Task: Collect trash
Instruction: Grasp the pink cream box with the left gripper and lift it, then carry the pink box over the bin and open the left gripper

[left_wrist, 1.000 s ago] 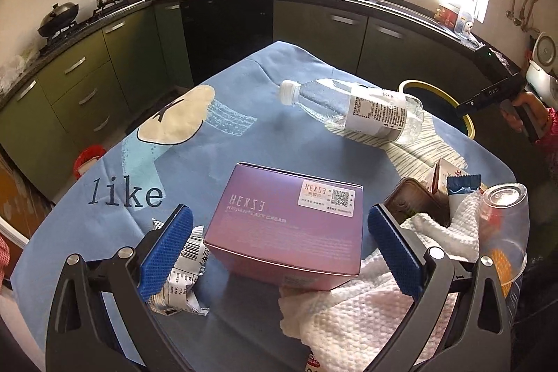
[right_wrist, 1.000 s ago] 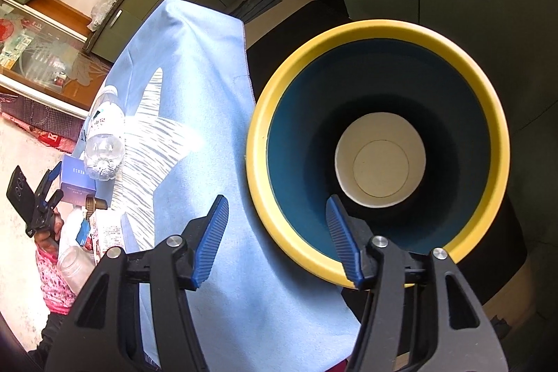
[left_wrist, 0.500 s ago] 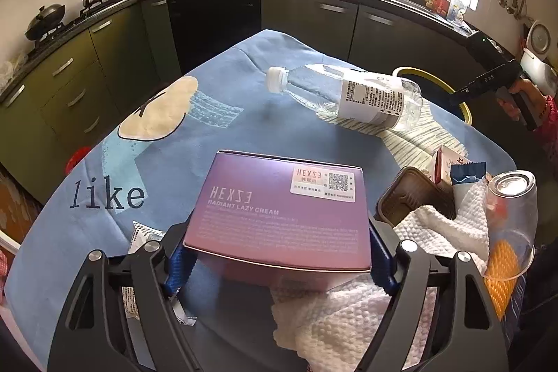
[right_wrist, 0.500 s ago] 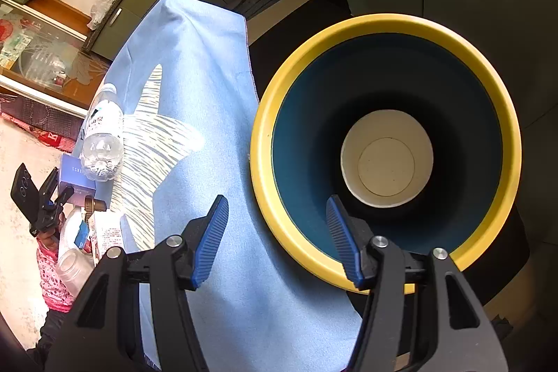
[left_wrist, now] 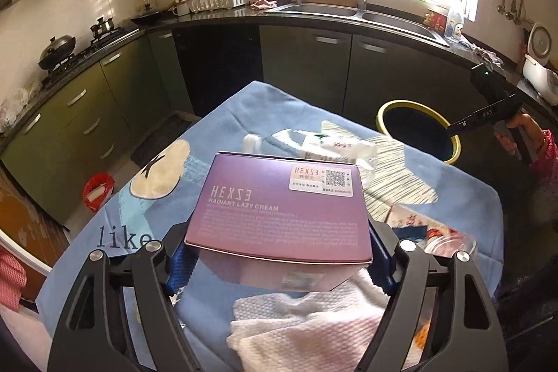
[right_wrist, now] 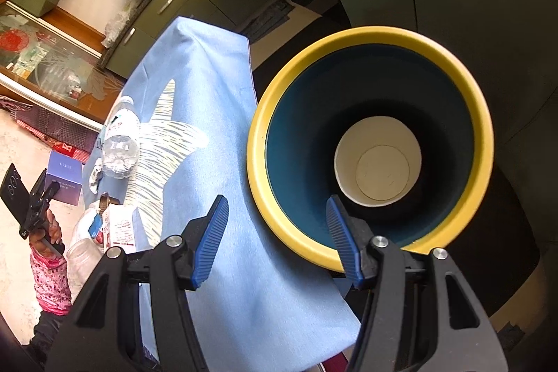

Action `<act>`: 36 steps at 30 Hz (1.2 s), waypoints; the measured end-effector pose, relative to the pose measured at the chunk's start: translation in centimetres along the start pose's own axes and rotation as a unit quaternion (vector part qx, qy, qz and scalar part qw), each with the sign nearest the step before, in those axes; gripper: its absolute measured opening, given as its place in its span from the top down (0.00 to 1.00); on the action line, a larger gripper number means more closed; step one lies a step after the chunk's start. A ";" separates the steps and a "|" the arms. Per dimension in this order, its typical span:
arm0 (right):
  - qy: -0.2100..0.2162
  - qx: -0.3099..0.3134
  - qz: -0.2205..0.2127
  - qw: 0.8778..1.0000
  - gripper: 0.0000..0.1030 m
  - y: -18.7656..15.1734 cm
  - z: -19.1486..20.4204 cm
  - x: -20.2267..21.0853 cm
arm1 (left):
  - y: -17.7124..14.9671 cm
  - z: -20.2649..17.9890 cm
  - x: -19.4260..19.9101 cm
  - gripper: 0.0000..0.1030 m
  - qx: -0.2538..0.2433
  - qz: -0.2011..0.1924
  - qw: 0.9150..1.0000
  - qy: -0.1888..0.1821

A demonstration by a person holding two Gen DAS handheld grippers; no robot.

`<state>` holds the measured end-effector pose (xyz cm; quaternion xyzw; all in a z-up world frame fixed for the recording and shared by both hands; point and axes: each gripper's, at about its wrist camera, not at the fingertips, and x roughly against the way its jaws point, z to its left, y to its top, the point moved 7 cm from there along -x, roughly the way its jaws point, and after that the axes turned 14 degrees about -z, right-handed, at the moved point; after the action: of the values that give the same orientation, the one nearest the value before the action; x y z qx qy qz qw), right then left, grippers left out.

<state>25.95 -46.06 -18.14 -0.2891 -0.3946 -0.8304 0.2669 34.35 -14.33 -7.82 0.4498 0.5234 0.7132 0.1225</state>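
Observation:
My left gripper (left_wrist: 279,264) is shut on a purple cream box (left_wrist: 279,208) and holds it lifted above the blue tablecloth (left_wrist: 223,135). The box also shows in the right wrist view (right_wrist: 66,177). Behind it lies a clear plastic bottle (left_wrist: 314,145), also in the right wrist view (right_wrist: 120,142). A yellow-rimmed bin (left_wrist: 418,131) stands off the table's far right corner. My right gripper (right_wrist: 277,239) is open and empty above the bin's rim (right_wrist: 275,107); a white paper cup (right_wrist: 378,166) lies in the bin's bottom.
A white paper towel (left_wrist: 307,330), a small carton (left_wrist: 408,218) and a clear plastic cup (left_wrist: 450,243) lie at the table's near right. Kitchen cabinets (left_wrist: 307,72) and a sink counter run behind. A red bucket (left_wrist: 97,192) stands on the floor at left.
My left gripper closed on the purple box and lifted it off the table. The right gripper stayed open over the bin, shifting only slightly.

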 end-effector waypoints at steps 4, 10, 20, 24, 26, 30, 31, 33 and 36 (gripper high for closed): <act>-0.003 0.008 -0.027 1.000 0.46 0.0 -1.2 2.1 | 3.2 -5.3 -1.0 0.25 -0.005 -0.001 1.000 -0.026; -0.010 0.005 -0.061 0.998 0.46 -0.1 -4.3 5.2 | 7.2 -14.7 -5.9 0.25 0.005 0.008 0.995 -0.100; -0.023 -0.024 -0.091 0.995 0.45 -1.0 -9.0 8.6 | 9.4 -27.5 -19.0 0.25 -0.033 0.066 0.982 -0.176; -0.024 -0.036 -0.094 0.995 0.43 -1.4 -9.8 8.8 | 9.8 -30.3 -23.7 0.25 -0.039 0.074 0.981 -0.177; -0.024 -0.041 -0.093 0.995 0.42 -1.5 -10.2 8.8 | 9.8 -31.2 -25.6 0.24 -0.038 0.080 0.981 -0.170; -0.023 -0.043 -0.093 0.995 0.40 -1.7 -10.5 8.8 | 10.4 -31.1 -26.3 0.18 -0.024 0.075 0.984 -0.162; -0.023 -0.042 -0.092 0.995 0.40 -1.7 -10.5 8.7 | 10.7 -30.7 -25.7 0.17 -0.019 0.069 0.984 -0.164; -0.021 -0.040 -0.090 0.995 0.40 -1.7 -10.2 8.4 | 11.3 -29.8 -24.2 0.15 -0.011 0.057 0.985 -0.162; -0.017 -0.035 -0.087 0.995 0.40 -1.9 -9.8 7.9 | 12.3 -28.2 -21.2 0.13 0.003 0.037 0.987 -0.154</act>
<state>16.56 -54.70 -18.72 -0.2765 -0.3932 -0.8589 0.1765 28.27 -51.12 -9.47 0.5736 0.4835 0.6379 0.1741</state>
